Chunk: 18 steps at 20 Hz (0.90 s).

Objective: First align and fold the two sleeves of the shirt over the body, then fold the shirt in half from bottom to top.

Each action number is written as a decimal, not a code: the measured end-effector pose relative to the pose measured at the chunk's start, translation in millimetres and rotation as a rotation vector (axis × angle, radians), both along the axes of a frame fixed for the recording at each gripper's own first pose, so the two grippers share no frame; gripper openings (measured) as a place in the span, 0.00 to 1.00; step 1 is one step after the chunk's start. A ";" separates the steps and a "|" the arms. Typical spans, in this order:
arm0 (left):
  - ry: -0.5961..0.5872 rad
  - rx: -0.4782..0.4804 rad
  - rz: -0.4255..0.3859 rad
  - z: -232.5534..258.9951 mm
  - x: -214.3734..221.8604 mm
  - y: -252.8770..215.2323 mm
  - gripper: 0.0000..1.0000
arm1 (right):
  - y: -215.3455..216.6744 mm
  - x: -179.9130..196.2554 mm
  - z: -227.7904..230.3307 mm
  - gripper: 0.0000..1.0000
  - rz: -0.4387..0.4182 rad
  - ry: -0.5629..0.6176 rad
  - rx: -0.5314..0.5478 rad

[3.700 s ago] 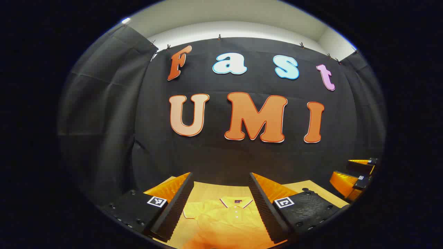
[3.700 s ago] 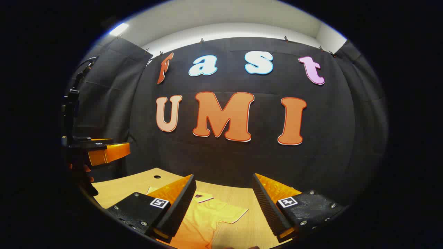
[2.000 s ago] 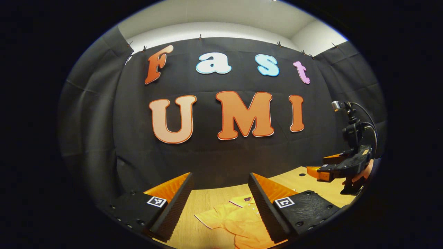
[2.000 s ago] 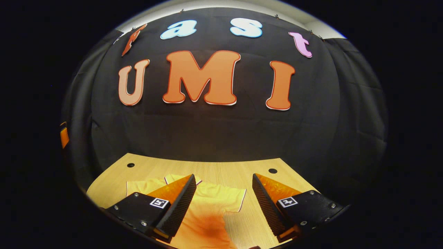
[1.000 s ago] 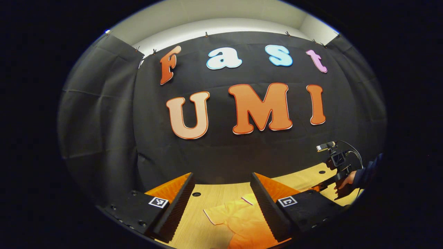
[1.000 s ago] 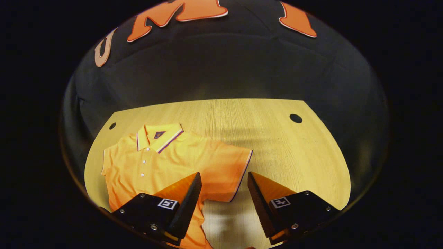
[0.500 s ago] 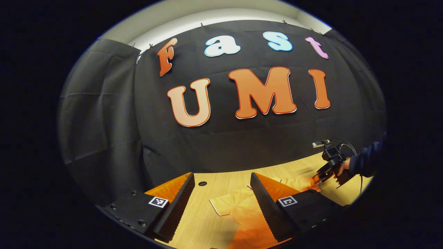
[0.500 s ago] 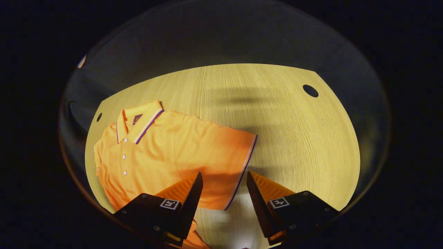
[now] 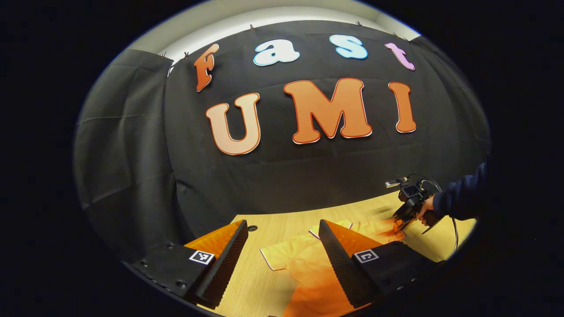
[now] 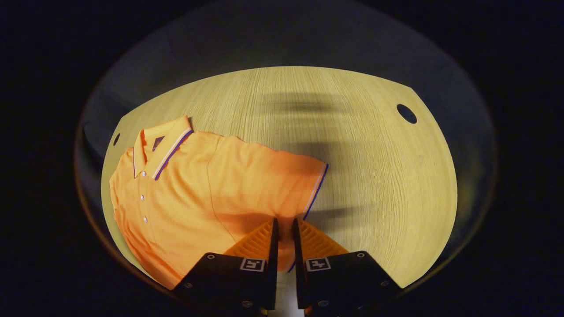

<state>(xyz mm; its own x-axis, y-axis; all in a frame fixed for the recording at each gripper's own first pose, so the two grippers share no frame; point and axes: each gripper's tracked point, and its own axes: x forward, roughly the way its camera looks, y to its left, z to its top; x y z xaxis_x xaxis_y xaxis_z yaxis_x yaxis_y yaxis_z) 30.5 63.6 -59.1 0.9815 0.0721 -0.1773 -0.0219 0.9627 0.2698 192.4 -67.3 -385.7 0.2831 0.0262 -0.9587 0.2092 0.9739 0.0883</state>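
An orange polo shirt (image 10: pixel 185 198) lies flat on the wooden table (image 10: pixel 374 176), collar (image 10: pixel 161 147) at the far left in the right gripper view. Its right-hand sleeve (image 10: pixel 273 185), edged with a striped cuff, spreads toward me. My right gripper (image 10: pixel 283 231) is shut on the lower corner of that sleeve, fabric pinched between its fingers. In the left gripper view the shirt (image 9: pixel 308 268) lies below and ahead, its other sleeve (image 9: pixel 275 259) spread on the table. My left gripper (image 9: pixel 283 223) hangs open above it, holding nothing. Farther right, a hand holds the right gripper (image 9: pixel 398 222) down on the shirt.
The table has round cable holes (image 10: pixel 406 113) (image 9: pixel 252 228) near its far corners. Black cloth walls close the booth behind the table. A dark sleeve (image 9: pixel 460 200) of the person reaches in from the right in the left gripper view. Bare wood (image 10: pixel 352 132) lies right of the shirt.
My right gripper dropped to the table, tilted down over the sleeve and closed on its corner. My left gripper stayed open and drifted slightly, tilting down a little.
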 end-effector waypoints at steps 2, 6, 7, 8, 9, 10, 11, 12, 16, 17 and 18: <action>0.004 0.003 0.001 -0.9 -4.0 2.0 0.99 | 19.7 -2.4 6.9 0.07 -0.057 0.010 0.148; 0.021 0.007 0.014 -4.2 -10.0 9.9 0.99 | 36.6 10.7 34.5 0.07 -0.033 -0.101 0.182; 0.024 0.004 0.017 -4.7 -9.5 11.1 0.99 | 38.4 12.5 41.2 0.06 -0.015 -0.117 0.169; 0.025 0.002 0.020 -4.6 -10.0 11.8 0.99 | 39.8 16.3 46.5 0.07 0.005 -0.132 0.152; 0.027 0.006 0.025 -4.2 -9.6 12.8 0.99 | 40.9 19.7 53.7 0.06 0.019 -0.148 0.136; 0.026 0.015 0.028 -3.6 -9.5 14.6 0.99 | 46.2 23.3 61.3 0.06 0.038 -0.165 0.136; 0.024 0.019 0.032 -1.7 -8.1 16.0 0.99 | 50.9 24.9 67.8 0.06 0.049 -0.175 0.133; 0.024 0.022 0.037 -1.3 -7.4 18.3 0.99 | 56.0 26.8 73.2 0.06 0.060 -0.180 0.135; 0.062 -0.042 0.069 -15.0 -0.4 31.9 0.99 | 74.3 39.3 86.0 0.06 0.074 -0.228 0.134; 0.089 -0.099 0.068 -21.9 1.6 32.9 0.99 | 89.6 38.4 92.6 0.09 0.057 -0.226 0.196; 0.115 -0.140 0.075 -29.5 3.0 34.4 0.99 | 105.2 37.8 98.1 0.15 0.039 -0.220 0.274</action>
<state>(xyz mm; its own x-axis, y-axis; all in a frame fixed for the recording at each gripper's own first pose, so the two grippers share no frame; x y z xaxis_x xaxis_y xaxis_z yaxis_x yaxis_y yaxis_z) 33.5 98.0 -88.7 0.9470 0.1111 -0.3015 -0.0719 0.9878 0.1381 230.3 37.9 -287.6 0.4756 0.2891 -0.8308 0.1189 0.9146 0.3864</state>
